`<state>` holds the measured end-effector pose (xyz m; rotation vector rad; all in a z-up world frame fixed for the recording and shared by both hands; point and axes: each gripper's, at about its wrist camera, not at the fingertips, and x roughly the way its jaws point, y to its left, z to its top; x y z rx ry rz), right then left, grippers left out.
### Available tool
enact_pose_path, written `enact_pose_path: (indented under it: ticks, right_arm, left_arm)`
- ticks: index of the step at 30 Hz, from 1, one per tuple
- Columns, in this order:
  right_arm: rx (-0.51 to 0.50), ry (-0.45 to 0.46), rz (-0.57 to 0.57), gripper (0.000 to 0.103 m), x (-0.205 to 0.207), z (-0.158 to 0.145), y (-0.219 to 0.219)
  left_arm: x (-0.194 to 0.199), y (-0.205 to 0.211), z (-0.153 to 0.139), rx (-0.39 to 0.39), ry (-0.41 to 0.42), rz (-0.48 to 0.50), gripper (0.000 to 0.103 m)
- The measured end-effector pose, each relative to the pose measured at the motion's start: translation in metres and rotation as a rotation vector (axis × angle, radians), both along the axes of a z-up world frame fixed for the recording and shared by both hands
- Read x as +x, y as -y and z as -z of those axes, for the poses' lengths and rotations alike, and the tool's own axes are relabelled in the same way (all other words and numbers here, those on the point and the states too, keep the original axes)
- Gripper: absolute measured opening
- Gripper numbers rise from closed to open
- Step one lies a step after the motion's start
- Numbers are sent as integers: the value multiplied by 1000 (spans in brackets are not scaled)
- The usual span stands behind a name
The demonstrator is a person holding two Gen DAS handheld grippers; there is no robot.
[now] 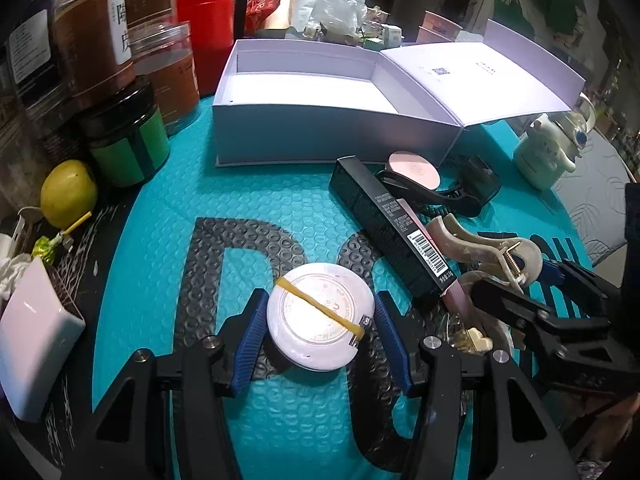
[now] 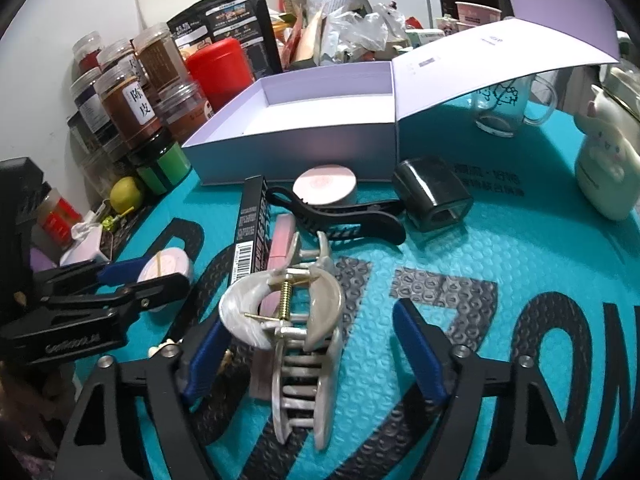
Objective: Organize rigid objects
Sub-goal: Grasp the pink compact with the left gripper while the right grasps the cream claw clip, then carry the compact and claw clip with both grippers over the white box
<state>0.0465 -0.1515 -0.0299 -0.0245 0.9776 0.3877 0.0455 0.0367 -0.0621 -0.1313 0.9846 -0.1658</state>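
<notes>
An open, empty lavender box (image 1: 304, 92) (image 2: 320, 120) stands at the back of the teal mat. My left gripper (image 1: 320, 316) is open around a round white compact with a yellow rubber band (image 1: 320, 316) (image 2: 166, 266); the pads flank it, and contact is unclear. My right gripper (image 2: 316, 344) is open around a pearly hair claw clip (image 2: 296, 340) (image 1: 496, 256), with a gap on the right side. A long black carton (image 1: 384, 224) (image 2: 254, 232), a black hair clip (image 2: 344, 216), a pink round compact (image 2: 324, 186) and a black cap (image 2: 434, 196) lie in front of the box.
Jars (image 1: 96, 40), a red canister (image 1: 206, 32), a green-labelled jar (image 1: 128, 140) and a lemon (image 1: 68, 194) crowd the left edge. A white dish (image 1: 32, 340) sits at near left. A cream figurine (image 2: 608, 168) and a glass mug (image 2: 508, 100) stand on the right.
</notes>
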Motion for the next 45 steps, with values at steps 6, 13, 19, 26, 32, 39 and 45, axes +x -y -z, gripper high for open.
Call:
enact_pose_path:
  ticks: [6, 13, 19, 26, 32, 39, 45]
  right_arm:
    - [23, 27, 23, 34, -1, 1, 2]
    - [2, 84, 28, 30, -11, -8, 3]
    - [7, 122, 32, 28, -26, -16, 6]
    - [20, 172, 31, 27, -49, -29, 12]
    - [33, 215, 21, 27, -68, -41, 16]
    - [49, 256, 2, 27, -77, -55, 19]
    - [62, 277, 2, 27, -71, -64, 22]
  left_arm:
    - [-7, -1, -4, 5, 12, -8, 53]
    - [-16, -1, -10, 6, 36, -15, 54]
    - [-29, 0, -23, 2, 79, -25, 53]
    - [-52, 3, -36, 10, 125, -35, 54]
    - [-70, 12, -46, 20, 158, -34, 54]
    - [-78, 25, -61, 27, 201, -7, 54]
    - [-72, 33, -71, 18, 216, 34, 54]
